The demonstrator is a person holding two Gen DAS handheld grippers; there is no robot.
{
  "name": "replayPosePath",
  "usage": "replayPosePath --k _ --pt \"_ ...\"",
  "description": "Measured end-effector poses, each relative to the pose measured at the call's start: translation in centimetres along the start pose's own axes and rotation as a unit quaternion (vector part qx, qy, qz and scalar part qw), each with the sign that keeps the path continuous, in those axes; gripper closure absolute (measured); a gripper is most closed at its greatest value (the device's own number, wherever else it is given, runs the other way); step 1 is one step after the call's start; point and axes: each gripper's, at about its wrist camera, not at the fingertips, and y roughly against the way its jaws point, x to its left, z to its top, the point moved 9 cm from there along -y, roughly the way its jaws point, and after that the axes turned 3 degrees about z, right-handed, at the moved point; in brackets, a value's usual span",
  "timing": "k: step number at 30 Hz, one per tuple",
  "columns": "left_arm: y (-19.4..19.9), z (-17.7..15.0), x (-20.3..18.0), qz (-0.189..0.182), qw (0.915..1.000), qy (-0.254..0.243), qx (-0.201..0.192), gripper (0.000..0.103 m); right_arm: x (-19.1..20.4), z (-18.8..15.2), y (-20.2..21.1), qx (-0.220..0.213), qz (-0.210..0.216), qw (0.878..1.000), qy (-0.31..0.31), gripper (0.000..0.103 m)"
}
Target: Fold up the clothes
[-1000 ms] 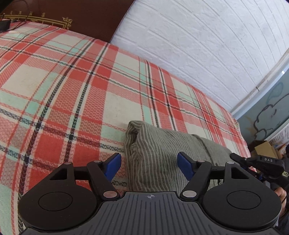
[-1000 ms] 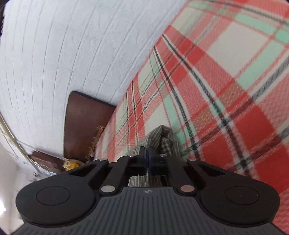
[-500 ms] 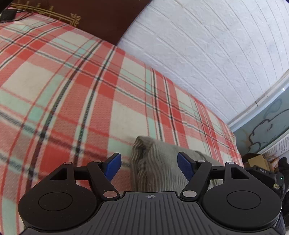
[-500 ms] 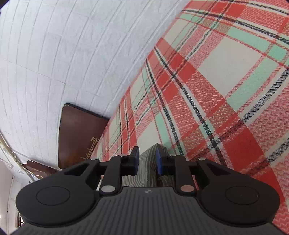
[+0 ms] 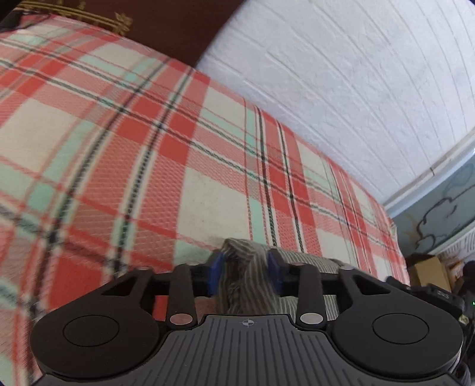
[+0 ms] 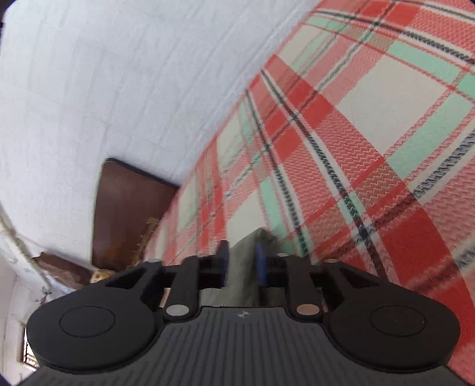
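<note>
Losing the striped garment is my main worry: it lies bunched on the plaid bedspread, and my left claw only straddles its thick fold, blue pads close to the cloth but perhaps not biting. My right claw likewise stands part-open around a thin edge; lifting now could drop layers and undo the fold. A second ago my left was spread wide and my right pinched shut.

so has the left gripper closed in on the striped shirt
Yes. The left gripper has narrowed around a bunched fold of the striped shirt and tilted up toward the headboard.
</note>
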Motion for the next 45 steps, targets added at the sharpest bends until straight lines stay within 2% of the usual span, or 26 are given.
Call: replayPosePath --k 2,5,8,10,11,12,13,14,15,17,19,21,23,24,25,26,27,31,33,36,40,42,45 --pt "2.0 -1.5 0.1 0.005 0.9999 -0.011 0.001 0.038 0.9 -1.1 2.0 0.002 0.007 1.000 0.025 0.061" --pt "3.9 -4.7 0.0 0.012 0.9996 -0.018 0.018 0.037 1.4 -3.7 4.4 0.018 0.004 0.998 0.056 0.061" --pt "5.0 -7.2 -0.7 0.001 0.9995 -0.020 0.025 0.032 1.4 -6.2 6.1 0.026 0.007 0.998 0.060 0.061" --pt "5.1 -8.2 -1.3 -0.007 0.9991 -0.031 0.030 0.033 1.3 -7.3 6.7 0.030 0.009 0.998 0.058 0.060" --pt "5.0 -8.6 -1.7 -0.011 0.9986 -0.039 0.034 0.039 1.2 -7.8 6.8 0.035 0.008 0.998 0.058 0.060" --pt "4.7 -9.0 -2.1 -0.015 0.9980 -0.048 0.039 0.067 1.2 -8.2 6.6 0.043 0.007 0.997 0.061 0.075" --pt "4.9 -9.1 -2.3 -0.017 0.9977 -0.055 0.037 0.068 1.3 -8.5 6.6 0.047 0.008 0.997 0.065 0.096" --pt "5.3 -9.2 -2.5 -0.019 0.9974 -0.061 0.033 0.066 1.8 -8.5 6.7 0.046 0.014 0.996 0.071 0.097" --pt "5.6 -9.3 -2.6 -0.020 0.9971 -0.068 0.028 0.074 2.3 -8.6 6.8 0.046 0.020 0.996 0.077 0.097" --pt "6.1 -9.5 -2.7 -0.022 0.9968 -0.073 0.022 0.082 3.0 -8.4 7.4 0.039 0.025 0.995 0.088 0.097" --pt "5.7 -10.1 -1.9 -0.016 0.9975 -0.063 0.026 0.083 2.8 -8.2 7.6 0.036 0.013 0.994 0.098 0.097" --pt "5.0 -10.8 -1.3 -0.013 0.9982 -0.052 0.028 0.080 1.6 -8.8 6.7 0.049 -0.017 0.994 0.099 0.097" --pt "5.3 -11.0 -1.2 -0.012 0.9984 -0.052 0.017 0.076 0.5 -9.4 5.9 0.059 -0.030 0.994 0.091 0.094" --pt "6.1 -10.8 -1.4 -0.008 0.9982 -0.058 0.008 0.056 0.3 -9.4 5.9 0.057 -0.025 0.995 0.083 0.093" --pt "6.8 -10.7 -1.6 -0.004 0.9979 -0.065 0.000 0.051 0.3 -9.3 6.1 0.052 -0.021 0.995 0.078 0.092" --pt "7.5 -10.6 -1.8 0.001 0.9974 -0.072 -0.009 0.040 0.5 -9.1 6.7 0.042 -0.018 0.996 0.079 0.087" --pt "8.3 -10.4 -1.9 0.005 0.9967 -0.079 -0.017 0.039 0.8 -8.8 7.3 0.033 -0.014 0.996 0.079 0.081" --pt "11.2 -9.9 -2.6 0.022 0.9928 -0.105 -0.052 0.039 3.6 -8.4 10.0 -0.006 -0.011 0.990 0.140 0.077" --pt "12.3 -10.1 -4.8 0.021 0.9851 -0.156 -0.069 0.039 5.8 -9.2 10.7 -0.013 -0.005 0.981 0.192 0.072" --pt "12.3 -11.6 -9.0 0.005 0.9661 -0.249 -0.067 0.038 8.8 -11.6 10.2 -0.005 -0.009 0.959 0.284 0.060" --pt "10.8 -14.1 -12.6 -0.007 0.9419 -0.330 -0.061 0.038 11.1 -15.2 8.6 0.025 -0.018 0.924 0.381 0.060" --pt "9.7 -15.1 -13.4 0.001 0.9345 -0.352 -0.055 0.038 11.3 -16.7 7.7 0.037 -0.032 0.905 0.422 0.060" --pt "8.4 -15.8 -13.5 0.008 0.9321 -0.359 -0.048 0.038 11.1 -18.2 7.1 0.051 -0.051 0.881 0.467 0.060"
